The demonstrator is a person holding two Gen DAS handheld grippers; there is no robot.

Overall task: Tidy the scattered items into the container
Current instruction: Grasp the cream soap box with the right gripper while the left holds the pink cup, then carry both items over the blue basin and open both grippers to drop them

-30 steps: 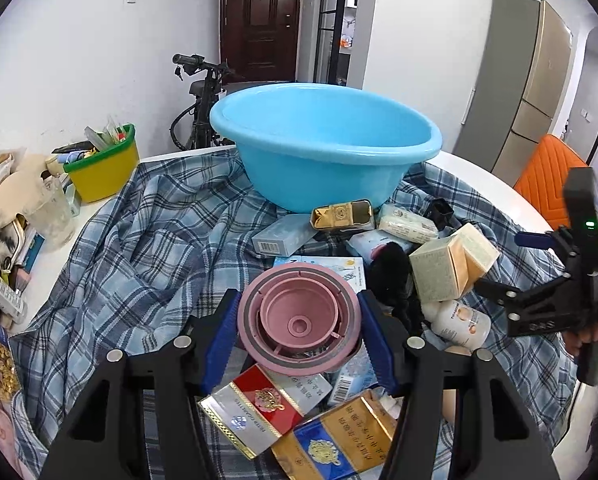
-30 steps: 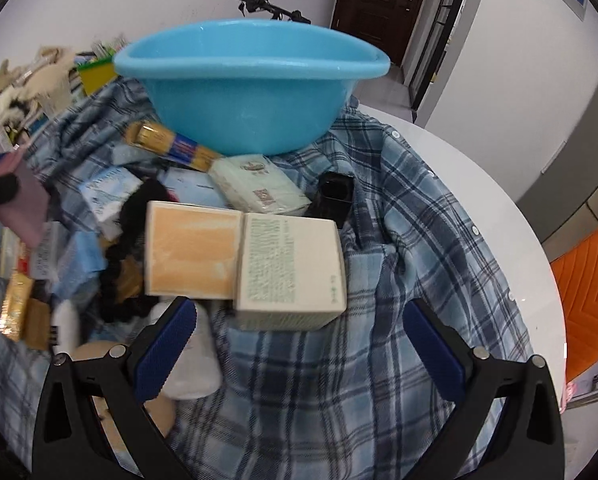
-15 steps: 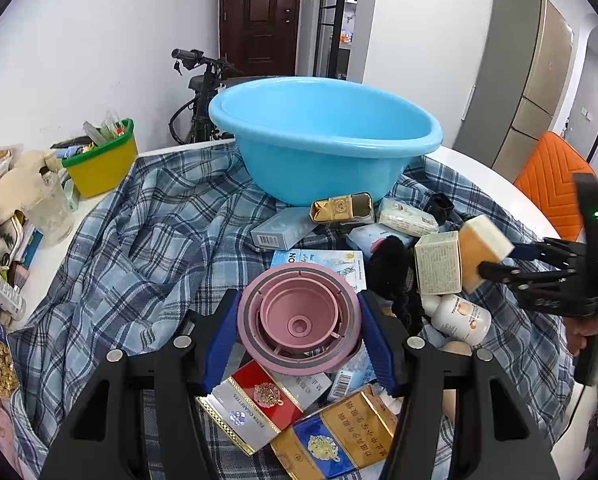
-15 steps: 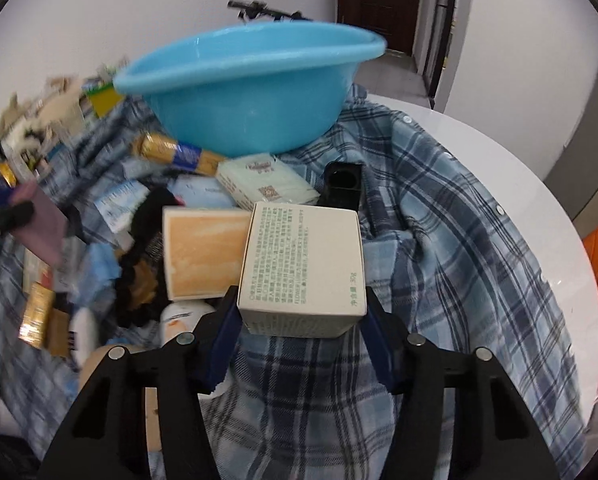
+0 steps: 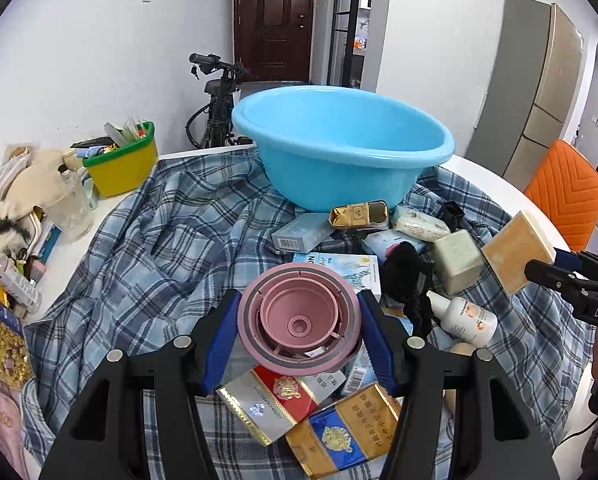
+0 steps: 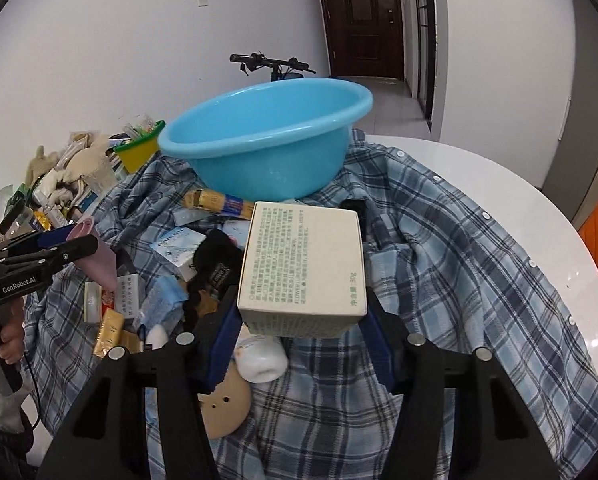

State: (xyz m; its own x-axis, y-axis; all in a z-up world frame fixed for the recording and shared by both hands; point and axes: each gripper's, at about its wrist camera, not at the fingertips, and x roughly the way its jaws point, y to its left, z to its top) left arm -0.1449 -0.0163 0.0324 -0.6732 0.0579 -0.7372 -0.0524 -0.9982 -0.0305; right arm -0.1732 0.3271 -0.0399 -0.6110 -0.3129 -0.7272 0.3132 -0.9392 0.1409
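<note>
Grip on both sides is confirmed. A pink funnel-shaped cup [image 5: 299, 322] is clamped between the blue pads of the left gripper [image 5: 299, 332], its open mouth facing the camera, and is held above the clutter. A cream box [image 6: 303, 268] with printed text on its upper face is clamped by the right gripper [image 6: 301, 320] and is lifted clear of the plaid cloth [image 6: 459, 280]; in the left wrist view its orange face is seen (box [image 5: 517, 254], right gripper [image 5: 559, 276]).

The blue basin [image 5: 339, 152] stands on the cloth toward the far edge of the white table [image 6: 519, 184]. No items are seen inside it, though the interior is only partly visible.

Scattered items are recorded on the cloth in front of the basin: a gold packet [image 5: 359, 214], a second cream box [image 5: 457, 266], a white bottle [image 5: 465, 318], a black scrunchie [image 5: 403, 276] and red and blue-gold cartons [image 5: 311, 416] at the near edge. A yellow-green bin [image 5: 121, 160] sits at the table's left edge, off the cloth.
</note>
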